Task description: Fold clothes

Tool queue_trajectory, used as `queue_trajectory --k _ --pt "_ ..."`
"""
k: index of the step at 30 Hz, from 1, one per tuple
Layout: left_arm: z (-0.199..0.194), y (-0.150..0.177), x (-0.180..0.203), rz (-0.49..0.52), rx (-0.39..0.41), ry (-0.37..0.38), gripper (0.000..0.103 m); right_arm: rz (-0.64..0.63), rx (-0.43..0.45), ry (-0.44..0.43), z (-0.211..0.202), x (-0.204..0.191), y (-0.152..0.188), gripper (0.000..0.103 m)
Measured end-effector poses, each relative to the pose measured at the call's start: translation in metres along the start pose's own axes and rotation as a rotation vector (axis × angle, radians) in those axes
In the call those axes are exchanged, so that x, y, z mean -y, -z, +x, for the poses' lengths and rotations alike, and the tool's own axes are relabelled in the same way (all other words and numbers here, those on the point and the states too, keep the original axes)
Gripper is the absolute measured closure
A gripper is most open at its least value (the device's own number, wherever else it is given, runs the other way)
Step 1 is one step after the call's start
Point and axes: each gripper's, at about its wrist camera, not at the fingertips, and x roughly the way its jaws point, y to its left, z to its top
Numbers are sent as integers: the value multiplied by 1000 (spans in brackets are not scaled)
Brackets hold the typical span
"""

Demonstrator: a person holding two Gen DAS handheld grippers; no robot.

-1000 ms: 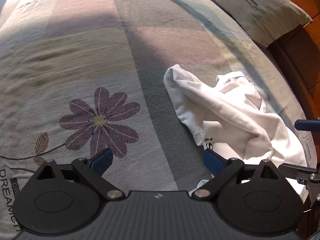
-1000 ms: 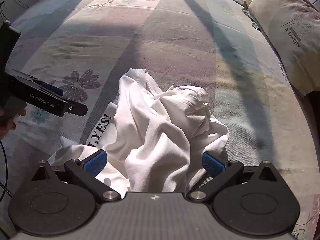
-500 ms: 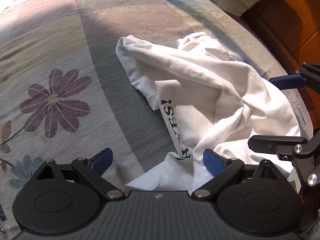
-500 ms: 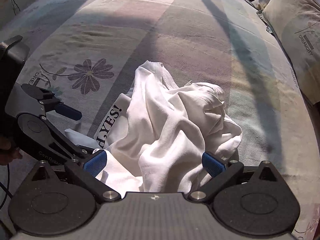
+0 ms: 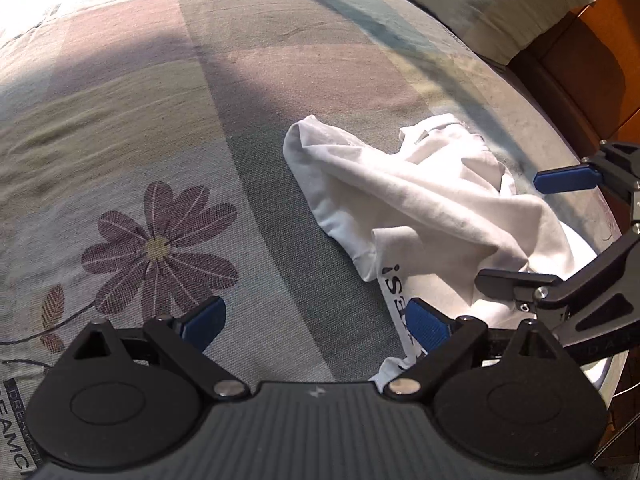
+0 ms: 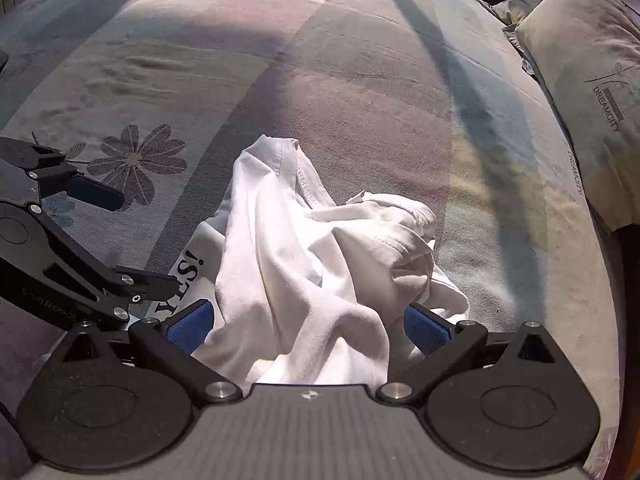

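Since the earlier frame the left gripper [image 5: 316, 320] had swung back from the shirt [image 5: 420, 200], fingers apart and empty. The shirt lay crumpled on the bed [image 5: 120, 120]. The right gripper [image 6: 308, 320], fingers apart, straddled it; closing might have pinched several layers.

We read "DREAMCITY" on the pillow [image 6: 592, 92] and again along the bedsheet [image 6: 576, 172] edge beside it. The white shirt [image 6: 312, 264] carries black print ending in "S!" (its other letters are folded under). The left gripper [image 6: 120, 236] arm shows partial "GenRobot" lettering.
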Motion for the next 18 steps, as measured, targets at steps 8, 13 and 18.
queue_trajectory --k 8,13,18 --pt "5 -12 18 19 28 107 7 126 -37 139 -10 52 21 0" --pt "26 -28 32 5 19 204 6 167 -61 119 -7 64 30 0" --pt "56 -37 42 -8 -25 206 6 187 -54 94 -9 64 34 0"
